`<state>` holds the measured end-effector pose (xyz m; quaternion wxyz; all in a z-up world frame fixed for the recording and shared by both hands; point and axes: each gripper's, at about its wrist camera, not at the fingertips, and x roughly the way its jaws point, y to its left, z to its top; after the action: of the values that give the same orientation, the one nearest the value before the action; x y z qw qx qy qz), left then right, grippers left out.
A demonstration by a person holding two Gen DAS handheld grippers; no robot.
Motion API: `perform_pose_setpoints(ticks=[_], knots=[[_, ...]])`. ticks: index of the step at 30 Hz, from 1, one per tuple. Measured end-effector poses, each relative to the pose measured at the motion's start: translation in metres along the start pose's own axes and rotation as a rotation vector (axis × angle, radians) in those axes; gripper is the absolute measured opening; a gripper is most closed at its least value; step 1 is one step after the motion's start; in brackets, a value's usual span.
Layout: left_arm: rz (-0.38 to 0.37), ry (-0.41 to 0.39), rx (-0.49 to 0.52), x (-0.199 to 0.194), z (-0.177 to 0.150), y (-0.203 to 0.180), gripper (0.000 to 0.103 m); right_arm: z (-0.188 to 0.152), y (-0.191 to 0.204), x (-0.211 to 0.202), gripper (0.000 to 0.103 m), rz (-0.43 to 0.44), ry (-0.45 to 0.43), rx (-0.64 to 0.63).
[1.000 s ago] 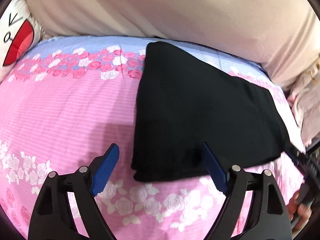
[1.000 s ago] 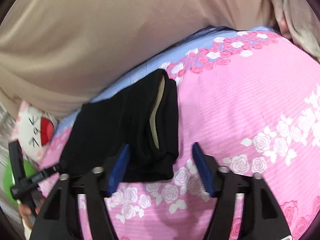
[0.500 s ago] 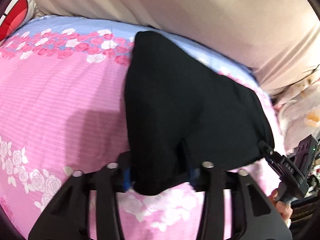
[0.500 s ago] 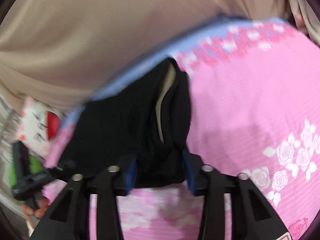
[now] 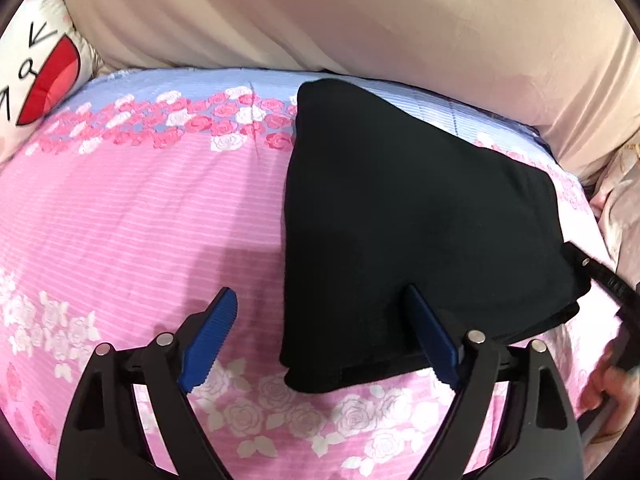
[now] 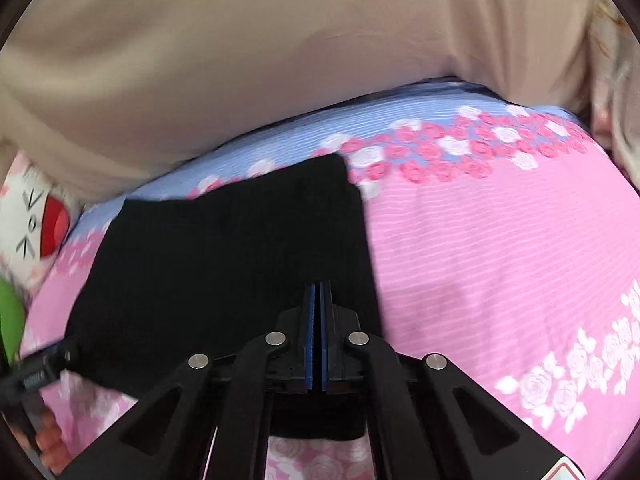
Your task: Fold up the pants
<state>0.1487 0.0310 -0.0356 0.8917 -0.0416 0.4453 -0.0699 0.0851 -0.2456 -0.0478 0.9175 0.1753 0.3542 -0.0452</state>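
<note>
Left wrist view, nearest first: the left gripper (image 5: 320, 330) is opening, its blue pads (image 5: 210, 342) spread wide to either side of the near left corner of the pants (image 5: 408, 216) without pressing on the cloth, so nothing is held. The pants lie as a compact black stack on the pink rose bedsheet (image 5: 132, 220), layered edges showing along the near side; by the look of it the folding is largely done and what may remain is squaring or pressing the bundle flat. At the pants' right corner the other tool and part of a hand (image 5: 604, 384) come in.

From the right wrist view, the right gripper (image 6: 319, 320) has its jaws shut tight, pad against pad, and sits over the near edge of the pants; no cloth shows between the pads, though whether a fold is pinched lower down I cannot tell.

For room: left of the pants the bedsheet runs bare and open, and to their right it is equally free. Beyond the pants the margin is thin: their far corner reaches the blue band of the sheet, and close behind that rises the beige duvet (image 5: 360, 20), which would block any push away. A cartoon pillow (image 5: 36, 80) sits far left of the pants, well apart.
</note>
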Motion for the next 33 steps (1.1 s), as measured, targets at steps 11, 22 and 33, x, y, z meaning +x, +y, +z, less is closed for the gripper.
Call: perform_pose_setpoints(ticks=[11,22,33], knots=[[0.115,-0.095,0.096,-0.04,-0.007,-0.016,0.086,-0.028,0.044,-0.04,0.004,-0.085,-0.076,-0.16],[-0.168,0.087,-0.068,0.009,0.007,0.006,0.071,-0.029,-0.015,0.001,0.064,0.104,0.072,0.11],[-0.039,-0.021,0.059,-0.001,0.003,-0.01,0.083,-0.026,-0.004,0.005,0.051,0.104,0.033,0.063]])
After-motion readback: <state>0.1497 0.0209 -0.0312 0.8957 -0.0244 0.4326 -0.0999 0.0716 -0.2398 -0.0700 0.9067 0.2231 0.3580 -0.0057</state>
